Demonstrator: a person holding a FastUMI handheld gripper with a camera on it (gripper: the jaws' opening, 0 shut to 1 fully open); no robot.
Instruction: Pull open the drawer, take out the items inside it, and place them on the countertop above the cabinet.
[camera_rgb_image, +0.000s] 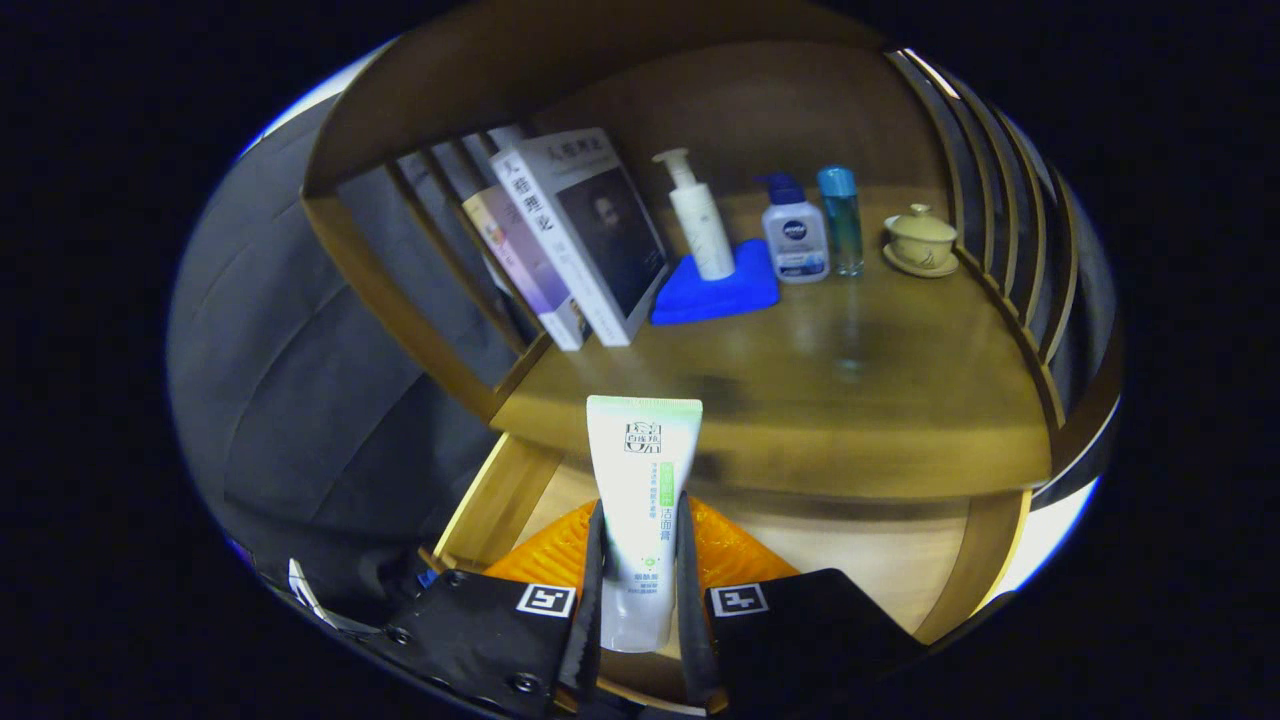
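A white tube of face wash (640, 480) with a green band at its crimped top stands upright between my fingers, and my gripper (640, 570) is shut on its lower half. It hangs over the pulled-out wooden drawer (490, 500), whose pale floor shows below. Something orange and ribbed (545, 550) lies in the drawer behind my fingers, partly hidden by them. The tube's top reaches the front edge of the wooden countertop (850, 400) just beyond.
On the countertop stand leaning books (580, 240) at the left, a white pump bottle (700, 220) on a blue cloth (720, 290), a white-and-blue bottle (795, 235), a slim teal bottle (842, 215) and a lidded cup on a saucer (920, 240). Slatted sides enclose the shelf.
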